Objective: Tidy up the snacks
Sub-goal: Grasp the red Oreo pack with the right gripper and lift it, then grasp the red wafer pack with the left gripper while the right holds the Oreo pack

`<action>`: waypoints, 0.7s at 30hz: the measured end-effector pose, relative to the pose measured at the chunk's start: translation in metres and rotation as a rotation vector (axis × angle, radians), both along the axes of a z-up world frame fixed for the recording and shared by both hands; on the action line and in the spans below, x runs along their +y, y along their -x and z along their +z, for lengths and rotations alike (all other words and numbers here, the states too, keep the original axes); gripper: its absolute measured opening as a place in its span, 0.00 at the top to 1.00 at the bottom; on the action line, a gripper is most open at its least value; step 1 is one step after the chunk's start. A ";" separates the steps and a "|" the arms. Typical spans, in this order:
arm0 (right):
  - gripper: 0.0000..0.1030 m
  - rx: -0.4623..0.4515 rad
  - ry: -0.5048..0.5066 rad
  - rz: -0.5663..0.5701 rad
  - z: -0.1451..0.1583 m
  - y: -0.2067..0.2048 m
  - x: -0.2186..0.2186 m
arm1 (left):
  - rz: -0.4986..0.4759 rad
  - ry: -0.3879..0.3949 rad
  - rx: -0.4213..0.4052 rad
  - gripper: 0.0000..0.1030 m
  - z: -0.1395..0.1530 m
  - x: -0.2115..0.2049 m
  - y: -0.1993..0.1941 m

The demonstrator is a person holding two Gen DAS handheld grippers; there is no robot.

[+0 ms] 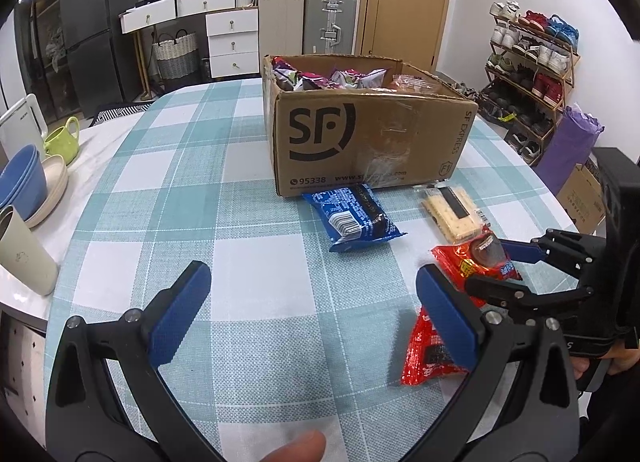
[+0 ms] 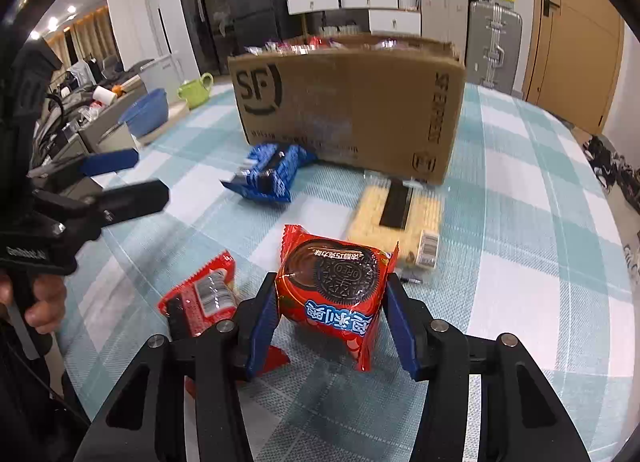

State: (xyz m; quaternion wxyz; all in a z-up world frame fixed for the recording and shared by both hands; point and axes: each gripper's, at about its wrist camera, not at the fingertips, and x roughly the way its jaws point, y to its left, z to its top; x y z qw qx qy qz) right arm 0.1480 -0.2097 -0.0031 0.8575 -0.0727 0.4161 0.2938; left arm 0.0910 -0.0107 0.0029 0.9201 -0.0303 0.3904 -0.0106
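Red Oreo pack (image 2: 334,294) clamped crosswise in right gripper (image 2: 332,316); cardboard box (image 2: 352,101) at twelve o'clock; left gripper (image 1: 312,318) gapes empty.

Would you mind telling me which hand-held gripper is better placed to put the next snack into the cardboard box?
The right hand-held gripper: its pads already grip a red Oreo packet, with the cardboard box just ahead. The left hand-held gripper is open and empty.
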 end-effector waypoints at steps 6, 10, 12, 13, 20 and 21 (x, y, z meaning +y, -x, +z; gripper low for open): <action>0.50 -0.053 -0.061 -0.031 0.018 0.005 -0.015 | -0.015 0.002 0.001 0.01 0.001 -0.005 0.001; 0.50 -0.051 -0.129 -0.058 0.029 -0.001 -0.028 | -0.034 0.006 0.003 0.01 0.002 -0.009 0.003; 0.50 -0.058 -0.144 -0.064 0.034 -0.001 -0.032 | -0.046 0.009 0.007 0.01 0.001 -0.012 0.003; 0.50 -0.062 -0.145 -0.064 0.036 -0.001 -0.033 | -0.054 0.013 0.012 0.01 0.000 -0.014 0.003; 0.50 -0.069 -0.161 -0.103 0.044 -0.003 -0.044 | -0.150 -0.002 0.048 0.01 -0.005 -0.041 0.006; 0.50 -0.067 -0.165 -0.108 0.044 -0.004 -0.046 | -0.163 -0.006 0.051 0.01 -0.006 -0.045 0.007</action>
